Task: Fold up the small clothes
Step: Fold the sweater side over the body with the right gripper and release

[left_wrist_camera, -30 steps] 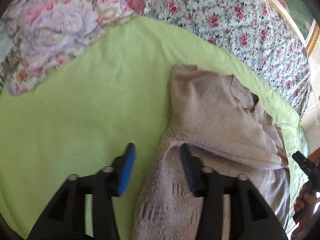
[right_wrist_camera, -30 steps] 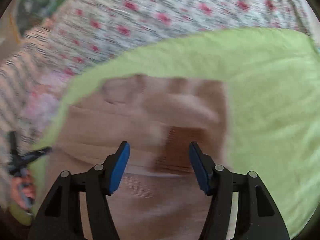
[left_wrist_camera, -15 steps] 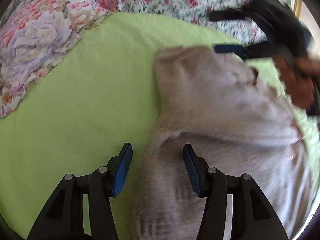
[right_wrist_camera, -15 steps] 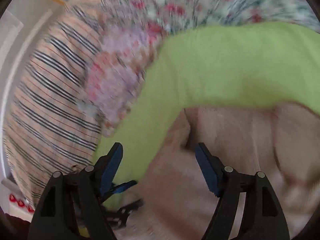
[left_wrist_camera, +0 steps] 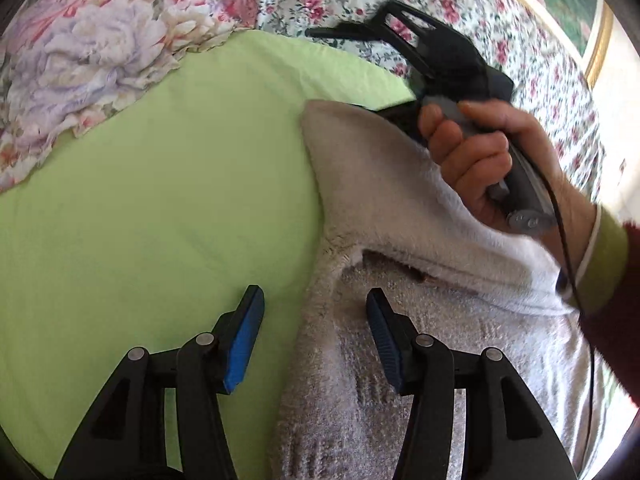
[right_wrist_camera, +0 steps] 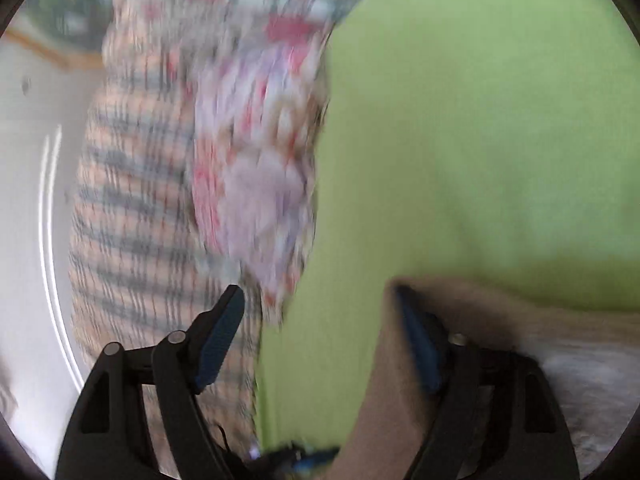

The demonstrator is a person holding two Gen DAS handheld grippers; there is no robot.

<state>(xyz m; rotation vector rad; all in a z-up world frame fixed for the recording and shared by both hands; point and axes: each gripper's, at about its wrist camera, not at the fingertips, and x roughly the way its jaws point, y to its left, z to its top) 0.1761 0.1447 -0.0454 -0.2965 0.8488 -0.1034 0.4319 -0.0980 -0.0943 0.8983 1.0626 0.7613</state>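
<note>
Green bedsheet [left_wrist_camera: 160, 184], smooth and lime-coloured, covers the bed where the folding is done, with flowered bedding beyond it.

From the left gripper [left_wrist_camera: 316, 340] outward: its blue-padded jaws stand spread, pinching nothing. The left-hand edge of the beige knitted sweater [left_wrist_camera: 360, 392] runs up between them, so one pad hangs over bare sheet and the other over the knit. Just ahead lies the lower edge of a folded-over panel of the same garment; from there the sweater stretches away and to the right, its long axis running forward from this gripper.

At the far top corner of that panel sits the right gripper [left_wrist_camera: 362, 68], held in the person's right hand [left_wrist_camera: 476, 156]; its jaws are spread, one arm in the air and the other low behind the corner. In its own blurred view the right gripper [right_wrist_camera: 320, 336] has one pad at the sweater's corner, the other over the sheet.

My reading is that the next fold turns on these two points of the left edge, near and far, each gripper nearest its own.

Around them: a crumpled floral quilt [left_wrist_camera: 88, 64] far left of the left gripper, rose-print bedspread [left_wrist_camera: 460, 4] beyond. Nothing blocks the sheet to the left.
</note>
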